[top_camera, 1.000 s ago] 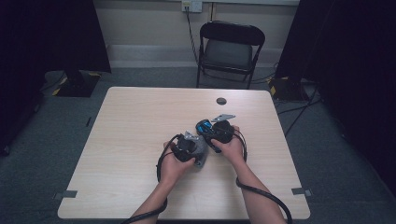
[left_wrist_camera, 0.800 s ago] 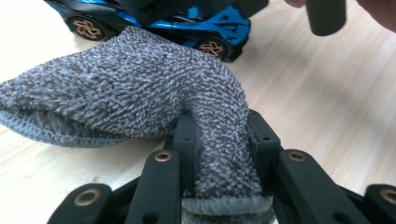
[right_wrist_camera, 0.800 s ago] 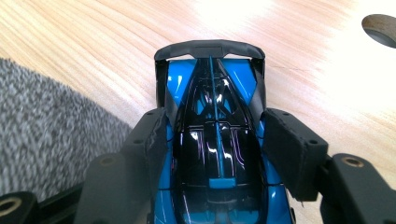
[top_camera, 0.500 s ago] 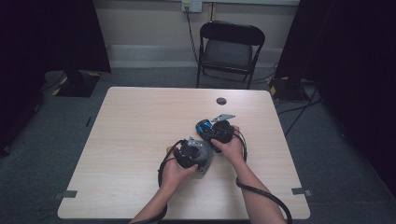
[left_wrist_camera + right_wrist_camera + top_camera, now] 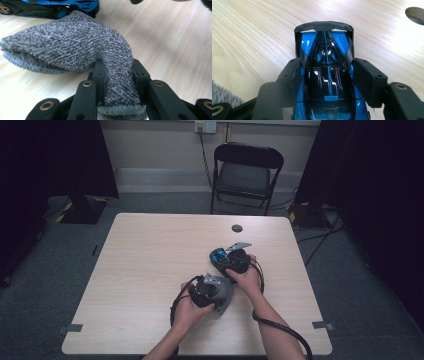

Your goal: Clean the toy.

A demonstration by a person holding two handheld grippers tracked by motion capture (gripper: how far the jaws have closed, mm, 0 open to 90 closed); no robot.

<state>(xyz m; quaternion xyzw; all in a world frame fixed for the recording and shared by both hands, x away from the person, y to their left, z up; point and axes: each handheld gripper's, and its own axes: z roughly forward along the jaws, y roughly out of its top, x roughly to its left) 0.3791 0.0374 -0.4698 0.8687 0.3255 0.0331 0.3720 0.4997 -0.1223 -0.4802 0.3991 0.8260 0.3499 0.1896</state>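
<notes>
Grip stage, 2 objects held. Left gripper [image 5: 117, 82] pinches grey sock [image 5: 75, 47], which lies on table [image 5: 150, 250] toward near edge. Right gripper [image 5: 328, 75] clamps blue toy car [image 5: 325, 72] just beyond. Likely next: car into sock; needs sock mouth opened, car aligned.

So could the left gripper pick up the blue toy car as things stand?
Probably not: the left gripper is shut on the grey sock, and the right gripper already clamps the blue toy car by its sides. The car lies close by, just past the sock.
</notes>
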